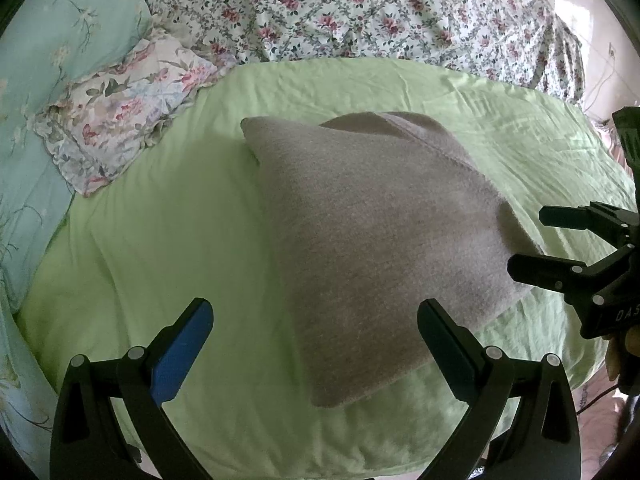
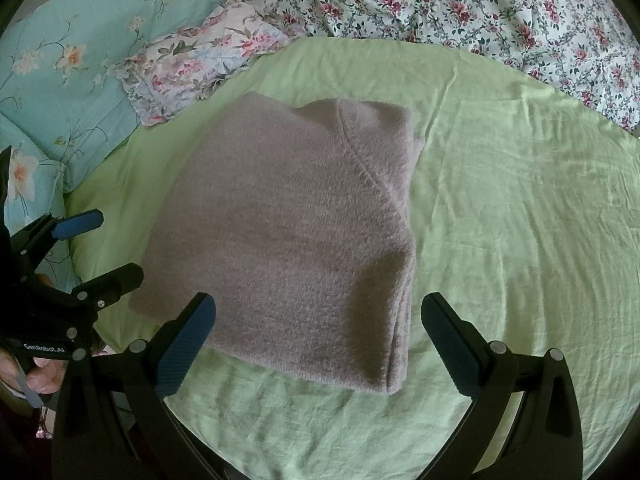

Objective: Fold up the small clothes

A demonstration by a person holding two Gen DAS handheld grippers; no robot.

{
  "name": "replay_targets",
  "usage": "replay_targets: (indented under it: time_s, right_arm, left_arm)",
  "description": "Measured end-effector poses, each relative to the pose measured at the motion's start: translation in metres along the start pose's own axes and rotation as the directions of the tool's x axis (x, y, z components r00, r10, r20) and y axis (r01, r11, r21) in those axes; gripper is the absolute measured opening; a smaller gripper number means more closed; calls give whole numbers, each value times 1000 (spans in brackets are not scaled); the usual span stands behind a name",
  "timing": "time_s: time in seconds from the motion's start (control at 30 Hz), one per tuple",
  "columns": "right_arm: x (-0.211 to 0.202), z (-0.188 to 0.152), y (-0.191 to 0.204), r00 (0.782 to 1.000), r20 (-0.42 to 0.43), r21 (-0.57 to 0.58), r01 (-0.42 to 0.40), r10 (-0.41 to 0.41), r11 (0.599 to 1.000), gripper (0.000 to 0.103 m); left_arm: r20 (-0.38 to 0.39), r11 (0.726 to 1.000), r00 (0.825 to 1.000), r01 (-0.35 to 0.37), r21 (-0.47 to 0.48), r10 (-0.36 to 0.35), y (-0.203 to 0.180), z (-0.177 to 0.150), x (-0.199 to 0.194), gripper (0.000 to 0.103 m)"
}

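A grey knitted garment (image 1: 372, 240) (image 2: 288, 232) lies folded into a compact block on the light green sheet (image 1: 160, 240) (image 2: 500, 220). My left gripper (image 1: 316, 320) stands open just in front of the garment's near edge, with nothing between its fingers. My right gripper (image 2: 320, 320) is open too, hovering over the garment's near right corner and holding nothing. In the left wrist view the right gripper (image 1: 528, 242) shows at the right edge, open. In the right wrist view the left gripper (image 2: 116, 244) shows at the left edge, open, held by a hand (image 2: 40, 376).
A floral frilled pillow (image 1: 120, 112) (image 2: 200, 64) and a turquoise flowered pillow (image 1: 60, 32) (image 2: 80, 40) lie at the back left. A rumpled floral quilt (image 1: 360, 12) (image 2: 480, 8) runs along the back. Bare green sheet spreads to the right of the garment.
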State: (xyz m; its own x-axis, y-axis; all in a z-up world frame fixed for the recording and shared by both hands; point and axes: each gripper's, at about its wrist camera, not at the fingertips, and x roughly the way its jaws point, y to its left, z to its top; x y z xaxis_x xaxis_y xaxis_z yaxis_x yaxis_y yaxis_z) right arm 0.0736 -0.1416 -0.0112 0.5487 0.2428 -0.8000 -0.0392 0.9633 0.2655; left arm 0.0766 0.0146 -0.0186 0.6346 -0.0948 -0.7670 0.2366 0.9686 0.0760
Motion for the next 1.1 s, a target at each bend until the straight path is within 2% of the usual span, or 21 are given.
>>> replay_targets:
  time_s: [1.1]
  right_arm:
    - [-4, 4, 0, 1000, 4, -1, 4, -4, 1000, 102]
  left_arm:
    - [3, 1000, 1000, 8, 8, -8, -4, 5, -1, 102]
